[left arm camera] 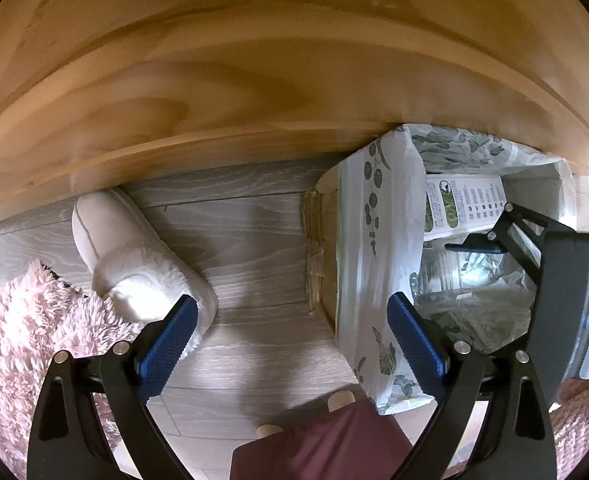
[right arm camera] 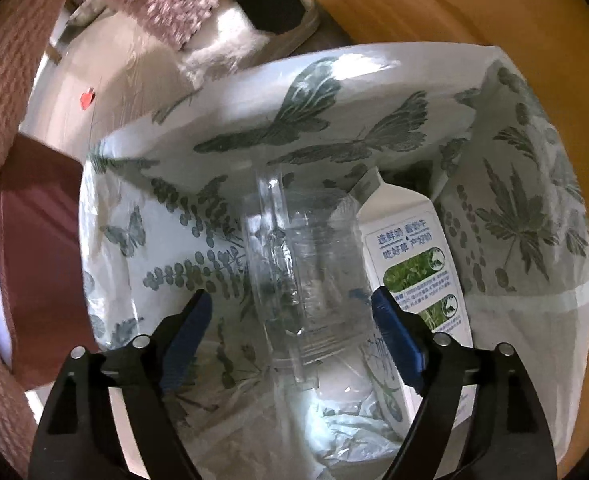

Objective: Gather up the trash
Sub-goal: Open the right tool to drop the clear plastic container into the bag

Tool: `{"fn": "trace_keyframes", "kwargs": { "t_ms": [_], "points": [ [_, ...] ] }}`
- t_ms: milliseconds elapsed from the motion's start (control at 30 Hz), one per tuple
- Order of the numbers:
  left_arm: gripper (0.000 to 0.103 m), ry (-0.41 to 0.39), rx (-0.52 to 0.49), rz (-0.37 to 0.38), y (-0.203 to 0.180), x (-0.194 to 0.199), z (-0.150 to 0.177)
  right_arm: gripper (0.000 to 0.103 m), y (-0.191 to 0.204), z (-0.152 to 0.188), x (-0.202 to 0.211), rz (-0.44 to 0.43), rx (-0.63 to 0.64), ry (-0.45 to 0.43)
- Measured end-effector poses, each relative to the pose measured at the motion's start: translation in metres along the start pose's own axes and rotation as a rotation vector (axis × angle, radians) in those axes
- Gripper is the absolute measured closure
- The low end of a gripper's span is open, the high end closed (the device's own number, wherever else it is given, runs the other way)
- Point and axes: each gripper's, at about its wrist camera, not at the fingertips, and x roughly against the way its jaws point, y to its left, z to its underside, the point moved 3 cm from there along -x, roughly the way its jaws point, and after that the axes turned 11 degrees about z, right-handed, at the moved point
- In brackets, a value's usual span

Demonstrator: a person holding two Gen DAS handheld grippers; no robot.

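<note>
Right tool [right arm camera: 292, 318] (jaws wide, holding nothing) hangs above clear bottle [right arm camera: 306, 264] in bin bag [right arm camera: 514, 220].

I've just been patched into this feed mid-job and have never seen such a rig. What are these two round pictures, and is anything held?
A person holds a two-finger gripper in each hand; a fisheye camera on each looks down along its blue-padded fingers. The left gripper hangs open over grey wood-look flooring, beside a fluffy white slipper. The right gripper is open above the leaf-printed white bin bag. Inside lie a clear plastic bottle and a white milk carton. The bottle sits between the right gripper's pads, but they do not press on it. Nothing is held.
</note>
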Motion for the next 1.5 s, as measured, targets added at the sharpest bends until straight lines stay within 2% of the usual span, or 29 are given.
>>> {"fn": "trace_keyframes", "kwargs": {
  "t_ms": [300, 433, 700, 833, 1233, 1500],
  "points": [
    [0.011, -0.015, -0.009, 0.008, -0.005, 0.006, 0.001, 0.013, -0.005, 0.003, 0.017, -0.012, -0.11, 0.033],
    [0.011, -0.024, -0.014, 0.005, -0.006, 0.009, 0.001, 0.009, -0.006, 0.004, 0.025, 0.023, -0.142, 0.038],
    [0.011, -0.037, -0.005, 0.009, -0.005, 0.012, 0.002, 0.009, -0.019, 0.016, 0.038, 0.086, -0.231, 0.062],
    [0.011, -0.058, -0.007, 0.015, -0.006, 0.017, 0.003, 0.009, -0.019, 0.02, 0.049, 0.116, -0.295, 0.047],
    [0.011, -0.091, -0.025, 0.011, -0.011, 0.026, 0.006, 0.009, -0.014, 0.027, 0.072, 0.292, -0.425, 0.009],
    [0.011, -0.128, -0.041, 0.01, -0.017, 0.039, 0.013, 0.009, -0.011, 0.034, 0.082, 0.323, -0.496, 0.003]
  ]
}}
